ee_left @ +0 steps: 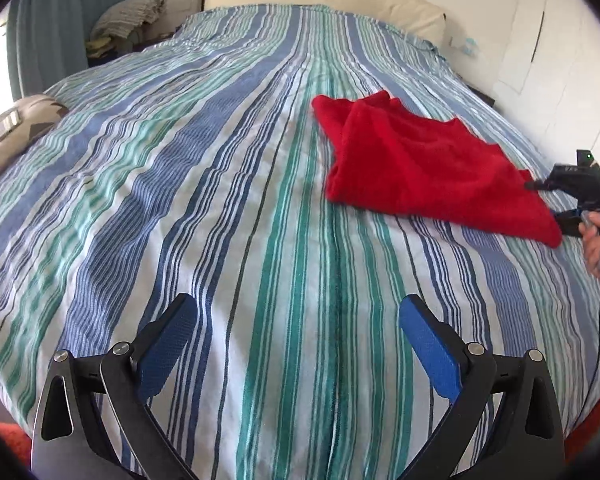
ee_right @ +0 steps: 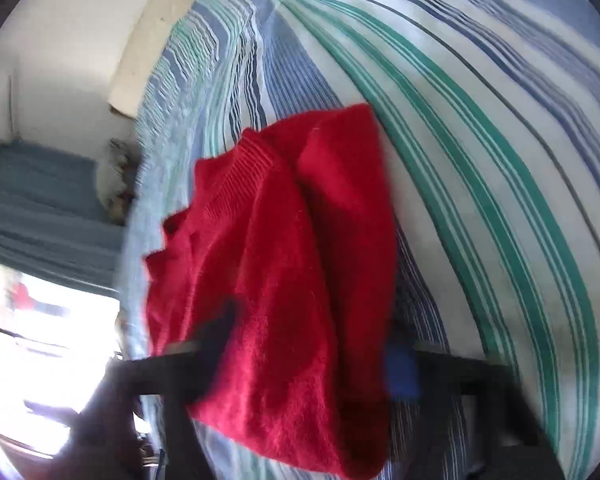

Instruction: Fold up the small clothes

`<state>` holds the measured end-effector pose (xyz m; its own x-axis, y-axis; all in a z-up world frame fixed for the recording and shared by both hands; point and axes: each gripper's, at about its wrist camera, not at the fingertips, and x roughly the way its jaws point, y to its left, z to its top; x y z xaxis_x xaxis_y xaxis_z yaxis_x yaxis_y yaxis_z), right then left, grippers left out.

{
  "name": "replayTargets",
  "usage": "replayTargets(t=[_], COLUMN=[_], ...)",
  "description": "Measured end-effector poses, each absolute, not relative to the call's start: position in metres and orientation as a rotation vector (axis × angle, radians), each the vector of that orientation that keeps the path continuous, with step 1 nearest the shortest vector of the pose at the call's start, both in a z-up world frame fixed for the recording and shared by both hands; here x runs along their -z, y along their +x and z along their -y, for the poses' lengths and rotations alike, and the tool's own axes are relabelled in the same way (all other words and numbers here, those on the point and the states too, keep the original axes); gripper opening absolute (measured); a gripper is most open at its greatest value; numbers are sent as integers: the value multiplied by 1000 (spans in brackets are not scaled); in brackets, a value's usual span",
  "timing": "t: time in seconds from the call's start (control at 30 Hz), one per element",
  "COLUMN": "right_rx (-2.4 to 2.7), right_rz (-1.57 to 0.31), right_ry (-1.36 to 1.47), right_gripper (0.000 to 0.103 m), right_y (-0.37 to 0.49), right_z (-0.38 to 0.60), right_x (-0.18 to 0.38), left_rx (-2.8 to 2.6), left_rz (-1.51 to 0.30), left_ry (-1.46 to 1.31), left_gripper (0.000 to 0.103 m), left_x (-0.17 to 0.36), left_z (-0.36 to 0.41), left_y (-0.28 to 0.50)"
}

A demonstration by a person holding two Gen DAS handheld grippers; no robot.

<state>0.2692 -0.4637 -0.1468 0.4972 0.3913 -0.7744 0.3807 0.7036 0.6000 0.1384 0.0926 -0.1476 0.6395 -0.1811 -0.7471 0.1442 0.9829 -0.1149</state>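
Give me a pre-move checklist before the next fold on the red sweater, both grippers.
1. Right gripper has a grip on the red sweater: ok, it is closed on the near corner.
2. Left gripper free: ok, jaws wide apart over the striped bedspread, nothing between them.
3. Left gripper close enough to pinch the sweater: not ok, it is well off to the side of it.
4. Sweater flat for a fold: not ok, it lies bunched with layers overlapping.
5. How much cloth the right gripper holds: cannot tell, the right wrist view is blurred.
6. Bedspread around the sweater bare: ok.
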Motion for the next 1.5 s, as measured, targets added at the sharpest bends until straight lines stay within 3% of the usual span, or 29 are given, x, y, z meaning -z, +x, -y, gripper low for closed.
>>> replayTargets(t=[0.3,0.4,0.53,0.6,0.63,0.7,0.83,0.93,1.0,1.03,1.07,1.17,1.37,1.5], right_rx=[-63,-136,-191,-247,-288,-379,-540,-455,-385,-371,-376,-493,-531,-644], right_rz=[-1025,-1051,-1102,-1157,-1188,-1188,-1029,-983,-1055,-1093,-1123,-1149,-1101,-979], right_ry=[439,322,239,263,320,495,628,498,371,339,309,134,-53,-35], right_gripper=[11,11,12,24,42,54,54,54,49,38,34,33,65,68], right_y=[320,345,368,381,381,373,351,335,330,325,320,291,250,213], right_z=[318,246,162,136,132,137,171,196,198,196,187,126,102,139], right_x=[22,19,56,89,97,99,51,34,55,70,85,125,117,68], left_rx=[213,193,150,131,123,113,113,122,123,120,115,88,59,67], left_rz=[-925,-919,-925,-940,-946,-951,-953,-959,-965,-965,-964,-950,-964,-964], left_ry=[-235,-265,-270,-273,-277,-294,-327,-360,-368,-364,-358,-337,-341,-356], left_gripper=[101,101,101,101,101,101,101,101,101,101,101,101,101,101], left_x=[152,151,153,156,157,157,155,155,156,156,156,156,160,160], left_z=[-117,-126,-139,-144,-146,-152,-159,-161,-161,-160,-160,-162,-168,-167], left_y=[155,158,157,157,158,158,162,165,166,166,166,164,164,168])
